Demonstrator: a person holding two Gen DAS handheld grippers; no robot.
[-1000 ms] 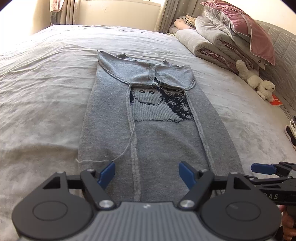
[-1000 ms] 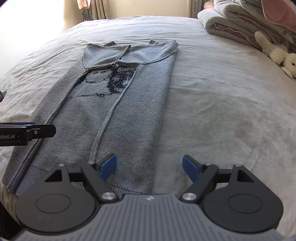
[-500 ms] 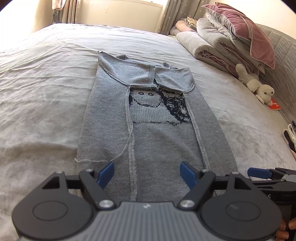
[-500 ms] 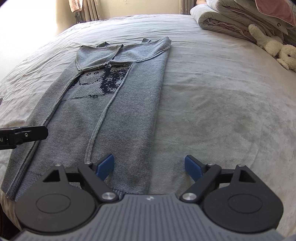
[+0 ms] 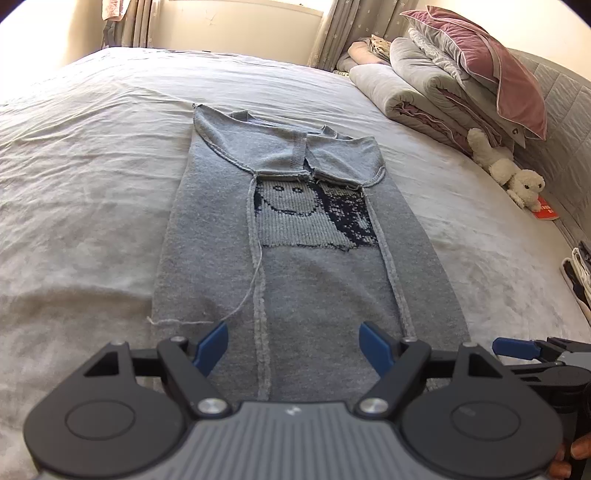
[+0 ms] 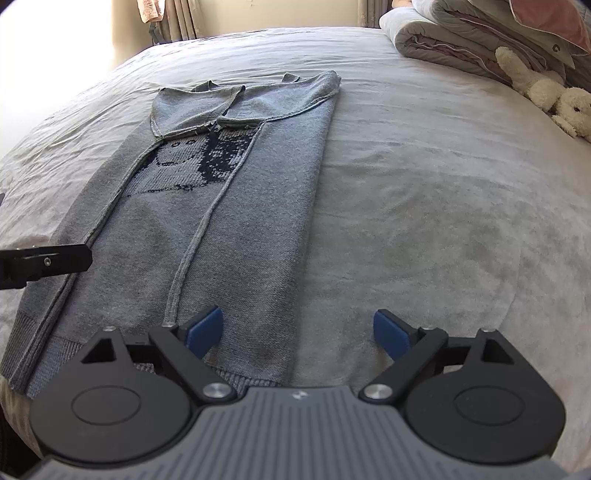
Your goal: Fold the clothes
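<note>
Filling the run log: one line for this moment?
sweater flat on bed, sides folded in | left gripper open | right gripper open at hem

Strong daylight enters from the window behind the curtains (image 5: pixel 334 31) at 12 o'clock and washes the wall at 10 o'clock to near white in both views. The bed (image 5: pixel 85 155) is brightly lit, its far part paler than the near part. Fisheye bending curves the bed's edges, and dark vignette fills the corners. The sweater (image 5: pixel 295 273) is sharp; the black tongs housing at 6 o'clock is slightly soft.
</note>
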